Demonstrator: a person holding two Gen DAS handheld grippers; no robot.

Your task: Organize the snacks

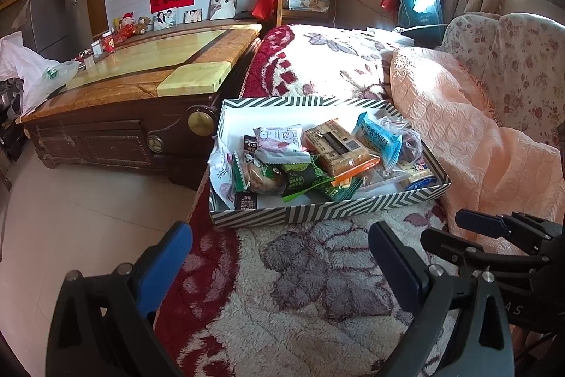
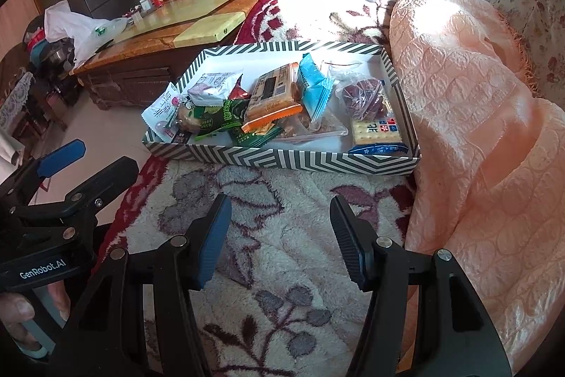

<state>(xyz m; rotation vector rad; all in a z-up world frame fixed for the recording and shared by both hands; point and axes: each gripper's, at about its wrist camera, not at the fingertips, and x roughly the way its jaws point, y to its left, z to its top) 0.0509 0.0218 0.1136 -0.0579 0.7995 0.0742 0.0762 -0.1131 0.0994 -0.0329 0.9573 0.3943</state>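
1. A shallow striped box (image 2: 282, 161) of wrapped snacks sits on a fleecy floral blanket (image 2: 282, 253), at 12 o'clock from both hand-held grippers and well clear of their tips
2. The left gripper (image 1: 279, 257) hovers over the blanket with its blue-padded jaws spread wide and nothing between them
3. The right gripper (image 2: 280, 239) hangs beside it, jaws parted about halfway and likewise empty; a person's fingers (image 2: 17, 310) show at 8 o'clock in the right wrist view, on the left gripper's handle
4. Inside the box, an orange cracker pack (image 2: 273, 94) lies near the centre, a blue packet (image 2: 312, 87) just at its 3 o'clock and green packets (image 2: 219, 121) at its 7 o'clock
5. A clear bag of dark red fruit (image 2: 363, 98) and a blue-edged biscuit pack (image 2: 378, 133) fill the box's 4 o'clock corner
6. A peach quilt (image 2: 476, 129) lies at 3 o'clock of the box, a wooden table (image 1: 141, 66) at 10 o'clock
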